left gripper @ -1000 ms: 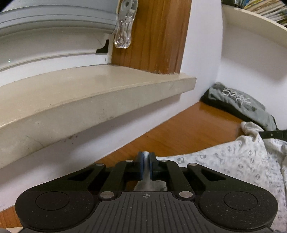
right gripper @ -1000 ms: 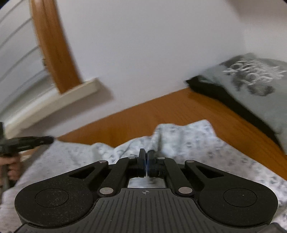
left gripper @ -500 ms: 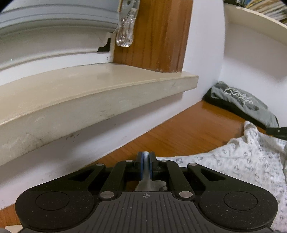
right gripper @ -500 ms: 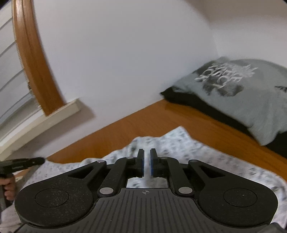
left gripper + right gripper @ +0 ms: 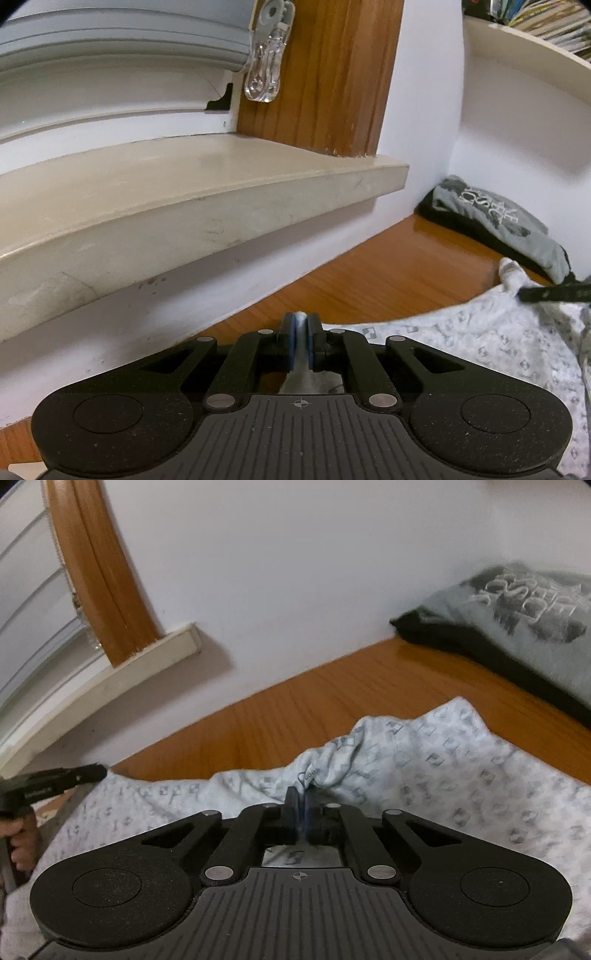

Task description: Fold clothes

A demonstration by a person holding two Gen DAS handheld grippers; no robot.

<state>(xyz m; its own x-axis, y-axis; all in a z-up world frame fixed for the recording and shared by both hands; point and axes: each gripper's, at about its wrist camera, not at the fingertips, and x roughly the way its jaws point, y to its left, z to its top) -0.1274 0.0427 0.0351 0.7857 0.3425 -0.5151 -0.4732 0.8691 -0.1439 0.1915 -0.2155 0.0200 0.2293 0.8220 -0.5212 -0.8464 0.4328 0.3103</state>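
Note:
A white garment (image 5: 480,339) with a small grey pattern lies spread on the wooden table (image 5: 369,273). My left gripper (image 5: 302,325) is shut on its near edge, with pale cloth pinched between the blue pads. In the right wrist view the same garment (image 5: 443,760) rises into a bunched fold at my right gripper (image 5: 302,797), whose jaws are closing with the pads pressing on that fold. The right gripper's black fingers (image 5: 550,293) show at the right edge of the left wrist view. The left gripper's fingers (image 5: 55,779) and the hand (image 5: 22,838) holding it show at far left.
A beige window sill (image 5: 184,192) juts out over the table's far left, under a wooden frame (image 5: 332,74) with a clear clip (image 5: 266,66). A folded grey printed garment (image 5: 517,609) over dark cloth lies in the far corner. A shelf (image 5: 535,55) hangs above it.
Half a second ago the right gripper's jaws stood apart with no cloth between them; now they have closed on a fold of the garment after a short shift. The left gripper kept still.

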